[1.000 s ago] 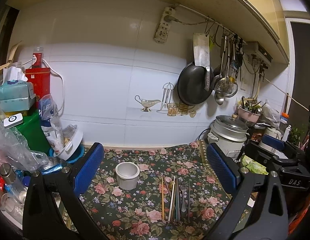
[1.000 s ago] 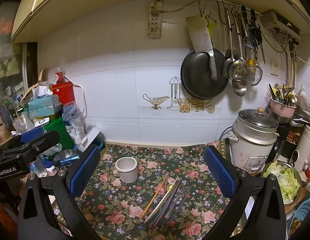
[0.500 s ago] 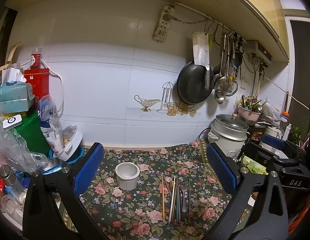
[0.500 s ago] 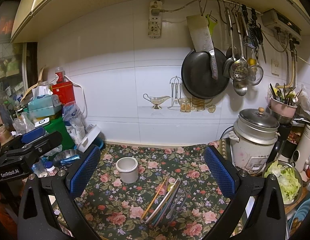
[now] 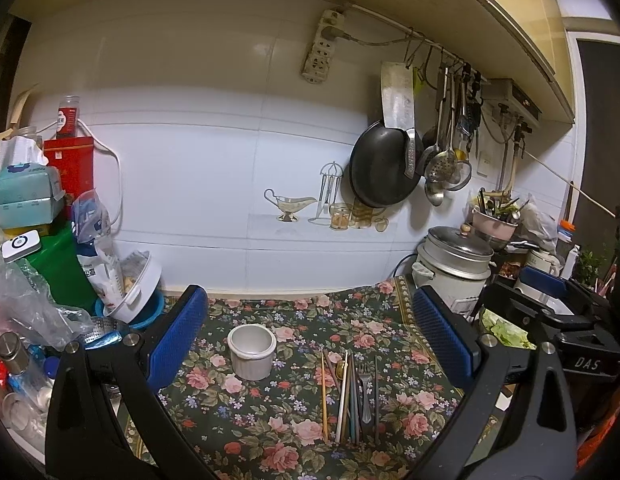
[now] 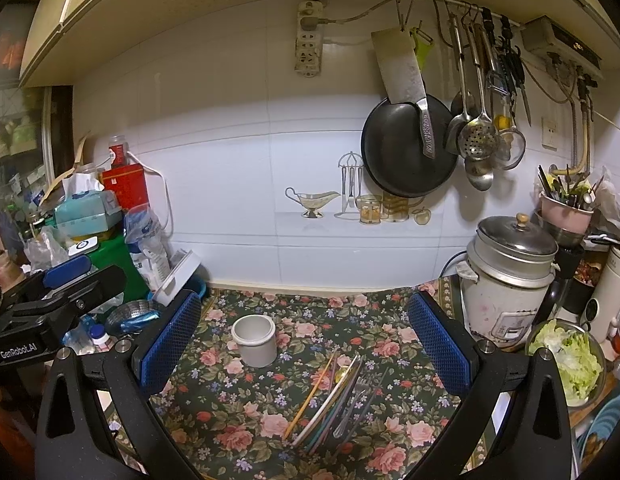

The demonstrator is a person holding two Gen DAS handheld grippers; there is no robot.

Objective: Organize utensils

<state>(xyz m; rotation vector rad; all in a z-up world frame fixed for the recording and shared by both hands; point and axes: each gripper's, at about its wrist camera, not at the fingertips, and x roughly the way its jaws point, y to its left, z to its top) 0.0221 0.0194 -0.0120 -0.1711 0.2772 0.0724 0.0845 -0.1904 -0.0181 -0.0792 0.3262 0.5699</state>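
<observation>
A bench (image 5: 269, 432) covered with a dark floral cloth is shown from both wrist cameras. At the far left, clutter is stacked against the tiled wall — a tissue box (image 5: 23, 196), a red tin (image 5: 71, 164) and a tilted white container (image 5: 135, 288). Left of centre, a white ceramic cup (image 5: 251, 352) is set upright on the cloth and is seen to be empty. Just to its right, apart from it, a bundle of utensils (image 5: 350, 394) is laid flat — chopsticks, a fork (image 6: 352, 404) and a spoon are made out, lying roughly parallel. A black pan (image 6: 408, 148) and ladles are hung on the wall above. At the right, a rice cooker (image 6: 510, 276) and a bowl of lettuce (image 6: 566, 356) are placed. The left gripper (image 5: 310, 334) is held above the bench with its blue-padded fingers (image 5: 177, 336) spread wide, nothing between them; the right gripper (image 6: 303, 338) is likewise held with fingers (image 6: 440, 344) wide apart and unloaded.
</observation>
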